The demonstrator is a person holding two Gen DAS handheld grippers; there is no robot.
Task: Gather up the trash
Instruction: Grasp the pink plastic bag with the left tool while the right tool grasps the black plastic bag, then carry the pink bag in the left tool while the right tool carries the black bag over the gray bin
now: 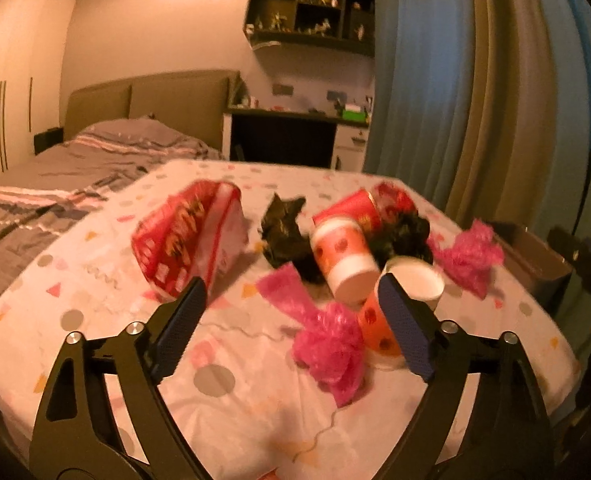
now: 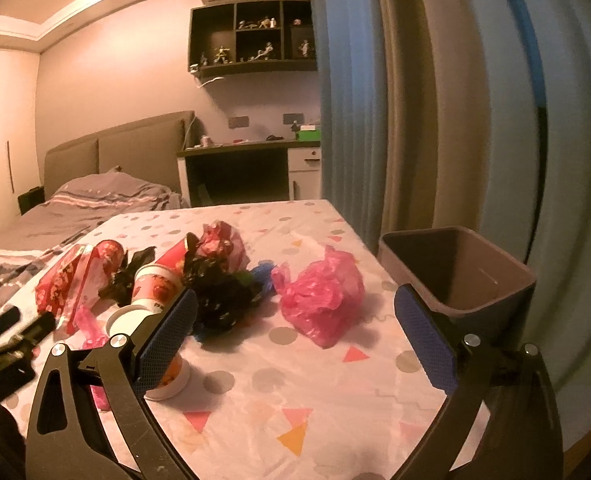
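Left wrist view: the left tongs gape wide, their right finger hiding part of an orange cup beside the pink bag. Right tongs also wide, empty; a bin beyond them is cut by the finger.

A table under a white cloth printed with grey dots and coloured triangles fills the lower half of both views. On it, at centre left of the right-wrist view, lie a red and white snack packet, crumpled black plastic wrappers, orange-and-white paper cups on their sides, a red paper cup and a crumpled red wrapper. A crumpled pink plastic bag lies right of centre, another pink bag at lower centre of the left-wrist view.
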